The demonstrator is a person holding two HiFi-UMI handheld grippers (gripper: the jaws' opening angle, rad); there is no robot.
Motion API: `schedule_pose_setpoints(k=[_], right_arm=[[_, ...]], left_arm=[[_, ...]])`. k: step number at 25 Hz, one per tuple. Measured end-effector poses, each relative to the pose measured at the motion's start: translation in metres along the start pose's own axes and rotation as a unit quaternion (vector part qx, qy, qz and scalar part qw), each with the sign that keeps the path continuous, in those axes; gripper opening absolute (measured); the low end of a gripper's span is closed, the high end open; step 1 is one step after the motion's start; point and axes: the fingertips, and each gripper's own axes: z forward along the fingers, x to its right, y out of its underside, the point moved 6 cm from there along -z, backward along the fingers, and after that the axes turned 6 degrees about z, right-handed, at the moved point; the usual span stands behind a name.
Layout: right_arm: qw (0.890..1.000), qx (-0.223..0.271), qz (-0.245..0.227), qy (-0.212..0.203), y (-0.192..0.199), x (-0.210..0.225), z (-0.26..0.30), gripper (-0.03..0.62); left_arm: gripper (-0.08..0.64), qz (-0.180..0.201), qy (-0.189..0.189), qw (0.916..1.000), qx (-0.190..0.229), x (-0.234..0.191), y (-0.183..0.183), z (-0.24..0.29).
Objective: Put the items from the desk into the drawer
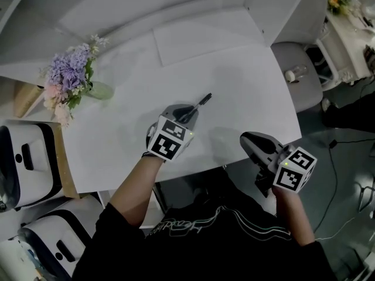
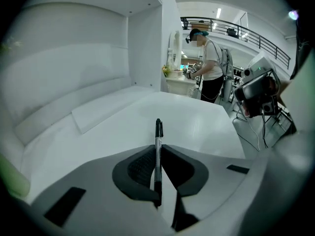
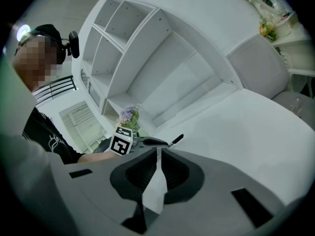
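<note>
White bench (image 1: 246, 86), wide and almost bare, with open shelving behind it.

Item 1: pen (image 1: 201, 103), black and slim. It is the only loose task item I can see on or over the bench. It sits near the front middle and points away from me. The jaws of my left gripper (image 1: 188, 115) are pressed against its barrel from both sides, about mid-length, so I count it as gripped. I cannot tell whether it is already clear of the surface.

Item 2: flowers (image 1: 69, 78) in a pale vase (image 1: 99, 90), at the far left corner, untouched. I judge this to be decoration, not cargo, though the task does not say.

Item 3: flat white panel (image 1: 193, 40), lying at the back of the bench, untouched.

Item 4: right gripper (image 1: 249, 138), held just off the bench's near right edge. Its jaws are drawn together with nothing between them.

Drawer: not visible in any view, so I cannot say whether it is open.

Status: I judge this an early stage. The pickup of the pen is made. Carrying it, opening the drawer if need be, and depositing the pen are all left to do.
</note>
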Motion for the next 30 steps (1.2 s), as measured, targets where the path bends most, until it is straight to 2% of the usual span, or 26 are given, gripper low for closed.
schedule_pose_setpoints(k=[8, 13, 21, 25, 30], right_arm=[[1.0, -0.001, -0.021, -0.021, 0.015, -0.041, -0.001, 0.057], [0.999, -0.006, -0.036, -0.041, 0.035, -0.078, -0.001, 0.057], [0.996, -0.02, -0.053, -0.075, 0.084, -0.134, 0.006, 0.057], [0.993, -0.036, -0.067, -0.091, 0.107, -0.161, 0.017, 0.057], [0.988, -0.066, -0.077, -0.113, 0.136, -0.188, 0.038, 0.057]], left_arm=[[0.058, -0.048, -0.017, 0.9968, 0.062, 0.022, -0.013, -0.08], [0.058, -0.058, -0.041, 0.9934, 0.09, 0.045, -0.007, -0.146], [0.058, -0.07, -0.078, 0.9876, 0.117, 0.092, 0.036, -0.243], [0.058, -0.09, -0.095, 0.9825, 0.132, 0.107, 0.063, -0.285], [0.058, -0.116, -0.121, 0.977, 0.132, 0.119, 0.107, -0.324]])
